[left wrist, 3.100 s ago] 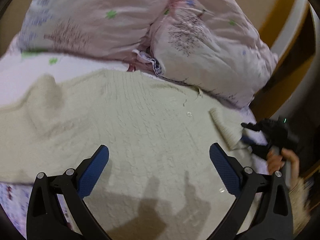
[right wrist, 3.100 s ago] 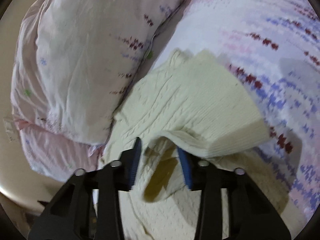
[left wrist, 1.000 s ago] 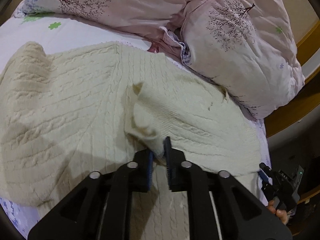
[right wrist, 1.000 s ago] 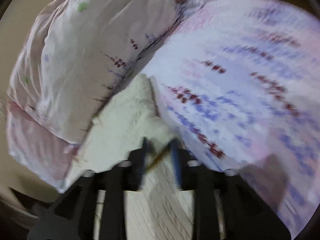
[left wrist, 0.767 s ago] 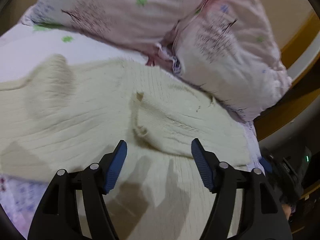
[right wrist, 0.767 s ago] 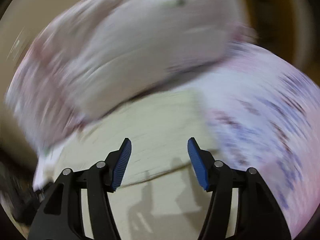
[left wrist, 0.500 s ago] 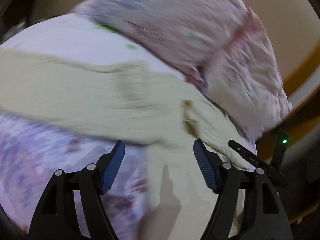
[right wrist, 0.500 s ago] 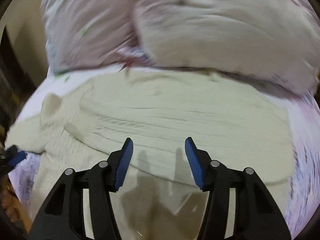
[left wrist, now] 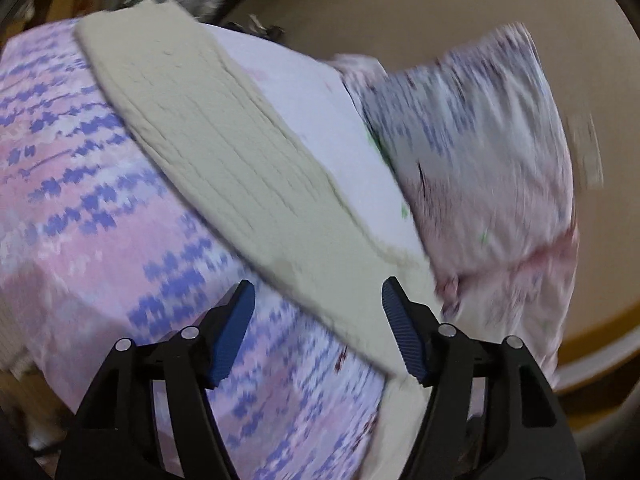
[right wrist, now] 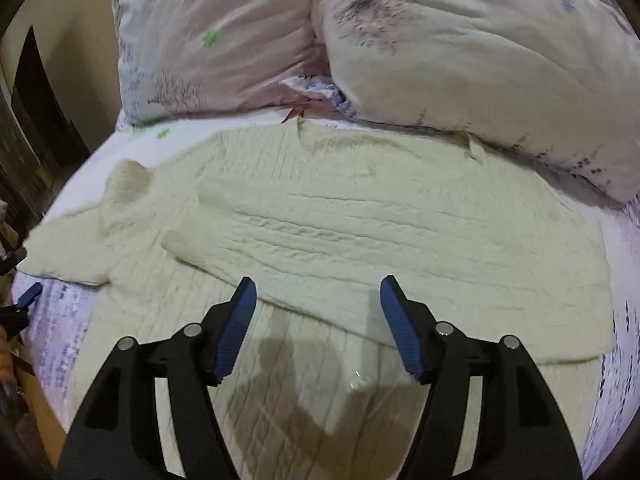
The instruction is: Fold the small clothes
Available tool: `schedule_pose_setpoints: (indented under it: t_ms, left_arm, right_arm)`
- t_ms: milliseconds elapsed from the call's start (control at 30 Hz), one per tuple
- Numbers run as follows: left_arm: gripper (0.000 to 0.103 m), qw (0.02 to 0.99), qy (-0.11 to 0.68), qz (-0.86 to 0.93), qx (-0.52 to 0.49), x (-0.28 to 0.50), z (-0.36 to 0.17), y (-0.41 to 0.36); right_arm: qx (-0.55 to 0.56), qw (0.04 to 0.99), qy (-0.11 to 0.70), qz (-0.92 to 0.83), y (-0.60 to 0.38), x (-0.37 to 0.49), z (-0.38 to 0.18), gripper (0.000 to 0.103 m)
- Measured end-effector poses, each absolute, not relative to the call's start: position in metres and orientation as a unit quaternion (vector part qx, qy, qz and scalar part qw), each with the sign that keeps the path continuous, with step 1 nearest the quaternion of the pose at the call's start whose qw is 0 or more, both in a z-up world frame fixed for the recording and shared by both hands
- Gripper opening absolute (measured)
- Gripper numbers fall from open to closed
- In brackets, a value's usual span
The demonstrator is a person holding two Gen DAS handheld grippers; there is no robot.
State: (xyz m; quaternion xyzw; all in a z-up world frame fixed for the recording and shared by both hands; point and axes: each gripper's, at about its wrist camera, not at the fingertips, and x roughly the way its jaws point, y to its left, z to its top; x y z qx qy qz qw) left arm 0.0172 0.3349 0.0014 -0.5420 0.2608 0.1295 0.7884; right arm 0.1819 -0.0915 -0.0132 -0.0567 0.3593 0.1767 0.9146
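Note:
A cream cable-knit sweater (right wrist: 360, 220) lies flat on the bed. One sleeve is folded across its body, with the cuff (right wrist: 180, 244) pointing left. The other sleeve (left wrist: 224, 140) stretches out straight over the patterned sheet (left wrist: 80, 220). My left gripper (left wrist: 318, 328) hovers over that sleeve near the shoulder; its jaws are closing, the pads touch nothing, and the sleeve lies below and beyond them. My right gripper (right wrist: 318, 320) hangs above the sweater's body, jaws opening, nothing held. The left gripper's blue fingertip (right wrist: 28, 294) shows at the far left edge.
Two pink-and-white printed pillows (right wrist: 220, 40) (right wrist: 480, 60) lie against the sweater's far edge. In the left wrist view a pillow (left wrist: 480, 160) sits to the right of the sleeve. The bed's edge and dark clutter lie at the left (right wrist: 24, 120).
My left gripper let go of the folded sleeve's cuff, opened, and swung left to the outstretched sleeve. My right gripper released the sweater, opened wider, and rolled to face the pillows.

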Motion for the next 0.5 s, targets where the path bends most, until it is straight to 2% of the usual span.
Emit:
schedule_pose_setpoints:
  t_ms: [133, 267, 367, 400, 433, 467, 500]
  left_arm:
    - [0.052, 0.762, 0.233, 0.151, -0.584, 0.015, -0.008, 0.357]
    - [0.043, 0.749, 0.223, 0.153, -0.604, 0.017, -0.017, 0.373]
    - [0.031, 0.737, 0.217, 0.151, -0.622, 0.019, -0.025, 0.384]
    - [0.024, 0.736, 0.216, 0.155, -0.622, 0.019, -0.026, 0.387]
    - [0.011, 0.737, 0.216, 0.158, -0.620, 0.020, -0.024, 0.387]
    - [0.006, 0.741, 0.215, 0.160, -0.615, 0.021, -0.021, 0.389]
    - [0.006, 0.751, 0.211, 0.157, -0.606, 0.021, -0.015, 0.387]
  right_arm:
    - [-0.026, 0.916, 0.354, 0.190, -0.107, 0.170, -0.001, 0.065]
    - [-0.008, 0.918, 0.344, 0.195, -0.120, 0.165, 0.007, 0.066]
    - [-0.001, 0.921, 0.337, 0.198, -0.131, 0.161, 0.012, 0.066]
    - [0.002, 0.921, 0.335, 0.197, -0.136, 0.161, 0.013, 0.066]
    - [0.005, 0.922, 0.333, 0.196, -0.141, 0.161, 0.013, 0.067]
    - [0.009, 0.924, 0.331, 0.193, -0.146, 0.160, 0.014, 0.067]
    - [0.014, 0.925, 0.330, 0.189, -0.153, 0.160, 0.014, 0.067]
